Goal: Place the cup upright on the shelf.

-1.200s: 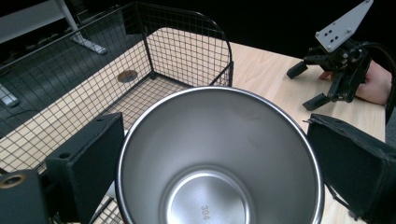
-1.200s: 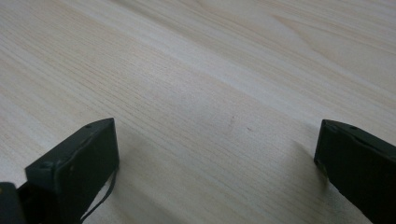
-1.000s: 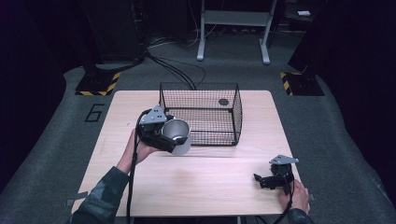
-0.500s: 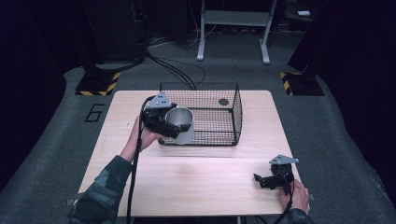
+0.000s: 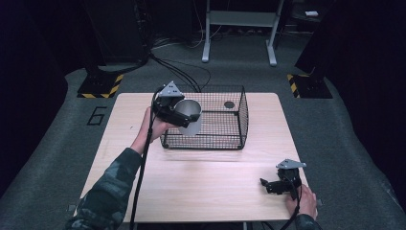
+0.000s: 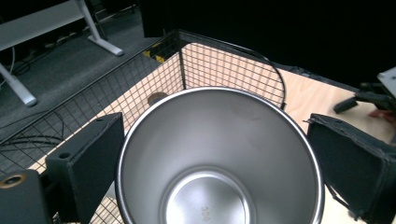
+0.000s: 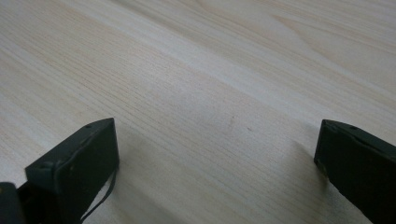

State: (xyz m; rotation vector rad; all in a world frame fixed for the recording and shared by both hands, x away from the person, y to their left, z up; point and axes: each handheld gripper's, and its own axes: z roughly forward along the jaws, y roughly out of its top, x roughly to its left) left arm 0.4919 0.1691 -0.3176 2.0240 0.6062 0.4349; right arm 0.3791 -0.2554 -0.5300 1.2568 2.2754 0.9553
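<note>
From above, the left gripper [image 5: 178, 114] is holding a steel cup [image 5: 189, 115] over the wire basket's [image 5: 225, 139] near-left rim. Its own view: fingers [image 6: 88, 158] clamping the smooth, rigid, probably slippery cup wall. Right gripper [image 7: 217, 158] is resting on the table [image 7: 210, 70], fingers spread, empty.

Looking down and forward from above over the table [image 5: 201, 191]. Riding close behind a cup [image 6: 219, 158], facing the wire basket [image 6: 140, 79] also seen overhead. Skimming the tabletop [image 7: 210, 84].
</note>
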